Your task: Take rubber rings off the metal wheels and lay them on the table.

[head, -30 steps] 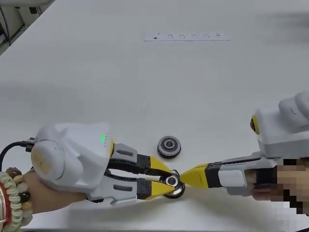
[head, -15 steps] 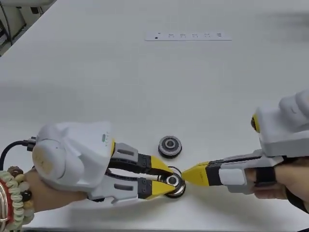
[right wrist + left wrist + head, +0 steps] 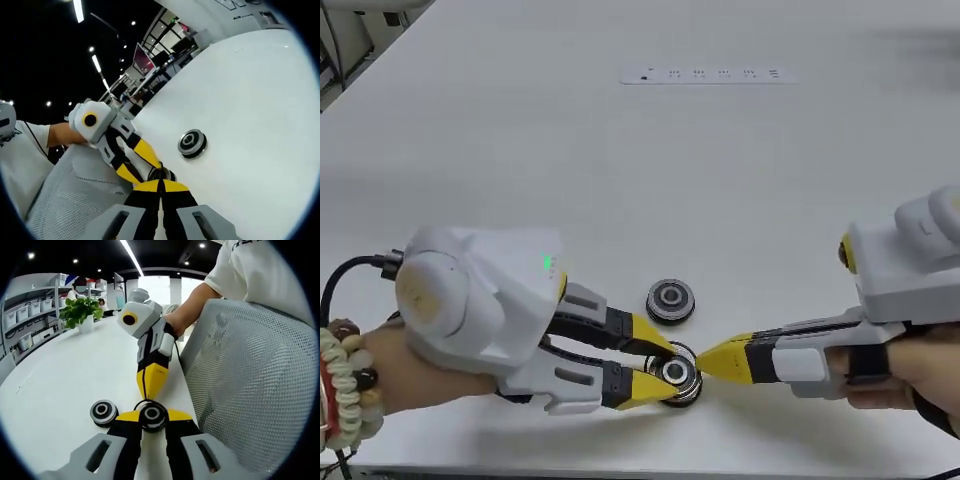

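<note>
So the left tool (image 3: 665, 366) is clamped on a metal wheel (image 3: 676, 373) near the counter's (image 3: 620, 180) front edge, and the right tool (image 3: 705, 362), jaws pressed together, seems to pinch its rubber ring (image 3: 688, 393) (looks partly lifted). That makes this the peeling step. Next, the ring needs pulling clear. A second wheel (image 3: 671, 298) sits just beside.

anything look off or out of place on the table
Nothing stands out. The left gripper clamps one wheel flat on the table, the shut right gripper meets its rim, and the second wheel lies flat beside them.
</note>
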Action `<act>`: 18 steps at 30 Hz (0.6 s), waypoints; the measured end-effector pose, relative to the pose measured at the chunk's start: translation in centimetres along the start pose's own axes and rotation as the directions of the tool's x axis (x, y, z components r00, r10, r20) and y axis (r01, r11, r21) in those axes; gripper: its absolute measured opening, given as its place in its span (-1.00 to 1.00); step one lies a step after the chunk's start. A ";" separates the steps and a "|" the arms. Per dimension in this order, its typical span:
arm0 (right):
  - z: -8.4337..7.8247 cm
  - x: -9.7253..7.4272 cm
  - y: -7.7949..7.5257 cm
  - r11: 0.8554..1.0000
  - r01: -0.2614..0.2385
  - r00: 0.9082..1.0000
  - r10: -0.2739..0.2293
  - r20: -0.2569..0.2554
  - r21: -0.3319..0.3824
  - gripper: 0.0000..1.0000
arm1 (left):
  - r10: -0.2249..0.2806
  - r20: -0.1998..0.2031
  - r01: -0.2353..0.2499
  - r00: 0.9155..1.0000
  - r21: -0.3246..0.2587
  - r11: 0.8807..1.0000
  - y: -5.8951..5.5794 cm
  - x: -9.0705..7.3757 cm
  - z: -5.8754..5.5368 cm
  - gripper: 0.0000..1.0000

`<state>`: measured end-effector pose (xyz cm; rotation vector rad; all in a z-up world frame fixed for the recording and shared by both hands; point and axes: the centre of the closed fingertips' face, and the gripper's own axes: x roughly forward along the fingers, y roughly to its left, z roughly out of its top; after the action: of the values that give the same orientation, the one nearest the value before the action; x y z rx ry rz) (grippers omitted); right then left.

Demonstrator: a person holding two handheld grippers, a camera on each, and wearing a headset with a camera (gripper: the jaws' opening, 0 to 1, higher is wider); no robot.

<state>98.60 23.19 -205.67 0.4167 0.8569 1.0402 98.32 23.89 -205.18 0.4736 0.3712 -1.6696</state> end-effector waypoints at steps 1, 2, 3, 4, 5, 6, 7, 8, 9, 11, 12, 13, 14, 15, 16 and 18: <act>0.0 -0.1 0.0 1.000 0.002 1.000 -0.002 0.001 -0.001 -1.00 | 0.003 0.002 -0.003 1.000 0.000 1.000 0.1 -0.2 0.1 -0.71; 0.1 -0.1 0.0 1.000 0.004 1.000 -0.004 0.003 0.000 -1.00 | 0.005 0.005 -0.005 1.000 0.000 1.000 0.1 -0.4 0.2 -0.70; 0.2 -0.2 -0.1 1.000 0.005 1.000 -0.005 0.005 0.001 -1.00 | 0.007 0.009 -0.007 1.000 -0.001 1.000 0.1 -0.6 0.3 -0.68; 0.2 -0.3 -0.1 1.000 0.007 1.000 -0.007 0.007 0.002 -1.00 | 0.006 0.012 -0.006 1.000 -0.003 1.000 0.2 -0.8 0.4 -0.65; 0.2 -0.4 -0.1 1.000 0.010 1.000 -0.010 0.007 0.002 -1.00 | -0.001 0.013 0.001 1.000 -0.006 1.000 0.1 -0.9 0.5 -0.62; 0.3 -0.5 -0.2 1.000 0.012 1.000 -0.012 0.008 0.000 -1.00 | -0.017 0.002 0.017 1.000 -0.016 1.000 -0.2 -1.1 0.4 -0.58; 0.3 -0.5 -0.2 1.000 0.011 1.000 -0.011 0.008 -0.001 -1.00 | -0.016 -0.002 0.016 1.000 -0.012 1.000 -0.2 -1.3 0.4 -0.54; 0.3 -0.6 -0.1 1.000 0.012 1.000 -0.012 0.009 -0.001 -1.00 | -0.016 -0.006 0.016 1.000 -0.002 1.000 -0.2 -1.5 0.4 -0.51; 0.4 -0.7 -0.1 1.000 0.013 1.000 -0.013 0.011 -0.002 -1.00 | -0.014 -0.006 0.014 1.000 0.011 1.000 -0.2 -1.8 0.5 -0.48; 0.4 -0.8 -0.1 1.000 0.015 1.000 -0.015 0.014 -0.004 -1.00 | -0.005 0.004 0.005 1.000 0.008 1.000 -0.1 -2.4 0.9 -0.40; 0.5 -0.9 -0.1 1.000 0.016 1.000 -0.016 0.015 -0.004 -1.00 | 0.001 0.013 -0.001 1.000 -0.002 1.000 0.0 -2.7 1.2 -0.36; 0.6 -1.0 -0.1 1.000 0.017 1.000 -0.017 0.018 -0.004 -1.00 | 0.009 0.026 -0.009 1.000 -0.011 1.000 0.2 -3.1 1.5 -0.31; 0.6 -1.0 -0.1 1.000 0.018 1.000 -0.018 0.019 -0.006 -1.00 | 0.011 0.029 -0.011 1.000 -0.012 1.000 0.2 -3.4 1.7 -0.26; 0.6 -1.1 -0.1 1.000 0.019 1.000 -0.019 0.018 -0.007 -1.00 | 0.013 0.029 -0.013 0.999 -0.011 1.000 0.2 -3.6 1.8 -0.22; 0.7 -1.1 0.0 1.000 0.021 1.000 -0.021 0.018 -0.009 -1.00 | 0.020 0.027 -0.020 0.999 -0.003 1.000 0.2 -3.9 2.0 -0.17; 0.8 -1.3 0.0 1.000 0.021 1.000 -0.021 0.021 -0.013 -1.00 | 0.021 0.005 -0.021 1.000 0.020 1.000 0.2 -4.5 2.0 -0.10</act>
<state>98.92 22.16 -204.61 0.4059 0.8342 1.0196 98.84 26.70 -201.22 0.4863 0.3454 -1.6552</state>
